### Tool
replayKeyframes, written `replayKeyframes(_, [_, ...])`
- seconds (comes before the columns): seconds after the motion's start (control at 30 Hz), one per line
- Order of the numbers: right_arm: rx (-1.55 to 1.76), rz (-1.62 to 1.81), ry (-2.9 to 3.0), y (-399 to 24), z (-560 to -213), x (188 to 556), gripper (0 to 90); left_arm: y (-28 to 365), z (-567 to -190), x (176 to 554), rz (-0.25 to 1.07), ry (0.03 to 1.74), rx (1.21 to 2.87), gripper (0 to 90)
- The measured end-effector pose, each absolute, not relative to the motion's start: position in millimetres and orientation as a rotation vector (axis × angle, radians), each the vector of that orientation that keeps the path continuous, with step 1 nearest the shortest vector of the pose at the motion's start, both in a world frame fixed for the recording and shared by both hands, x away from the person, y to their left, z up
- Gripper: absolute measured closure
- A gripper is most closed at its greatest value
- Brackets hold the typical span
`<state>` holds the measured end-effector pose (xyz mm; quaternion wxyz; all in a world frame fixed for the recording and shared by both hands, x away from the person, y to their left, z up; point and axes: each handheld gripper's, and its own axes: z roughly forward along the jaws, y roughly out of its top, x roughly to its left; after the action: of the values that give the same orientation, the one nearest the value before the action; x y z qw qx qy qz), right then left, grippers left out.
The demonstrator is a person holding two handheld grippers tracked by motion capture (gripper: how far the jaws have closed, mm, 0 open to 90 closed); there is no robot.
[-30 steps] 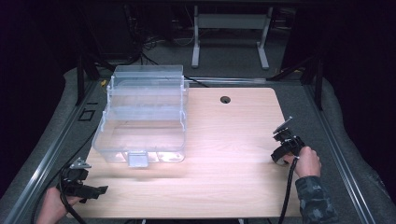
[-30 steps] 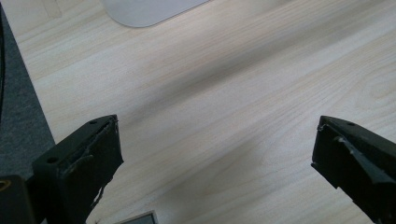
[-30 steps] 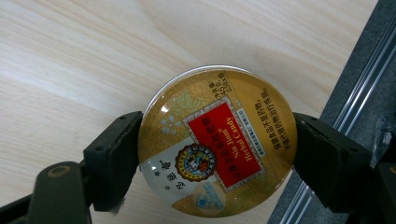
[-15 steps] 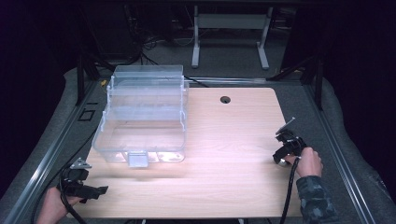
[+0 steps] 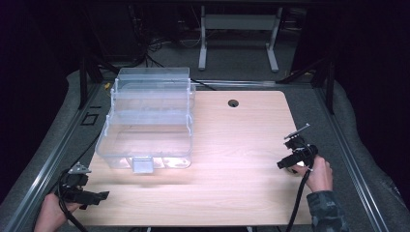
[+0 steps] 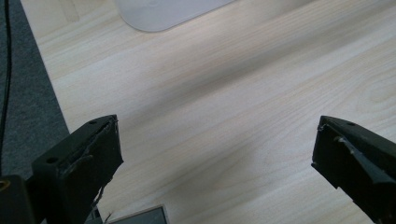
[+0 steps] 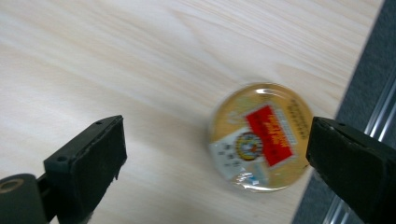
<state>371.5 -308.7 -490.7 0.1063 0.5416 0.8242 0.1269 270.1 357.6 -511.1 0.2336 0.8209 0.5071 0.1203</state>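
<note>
Wood tabletop (image 5: 232, 145), dark room. R gripper (image 7: 215, 154) jaws just opened wide, holding nothing; round foil-lidded cup (image 7: 261, 136) lies flat below, near table's edge, within reach. L gripper (image 6: 215, 154) open, empty, parked. Clear bin (image 5: 147, 121) well apart, likely drop target.

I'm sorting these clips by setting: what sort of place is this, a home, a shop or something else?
Most likely a lab or recording workspace, not a home. A bare wooden table stands ringed by dark curtains, metal rails and floor cables. A person holds a left gripper and a right gripper, with a clear plastic organizer and a round packet as props.
</note>
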Motion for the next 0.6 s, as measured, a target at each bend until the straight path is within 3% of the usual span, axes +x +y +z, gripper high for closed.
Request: replayKeyframes(0.6, [1.456,0.625,2.323,-258,-499,291,5.6,364,-481,280,0.346,1.383,2.22,1.6])
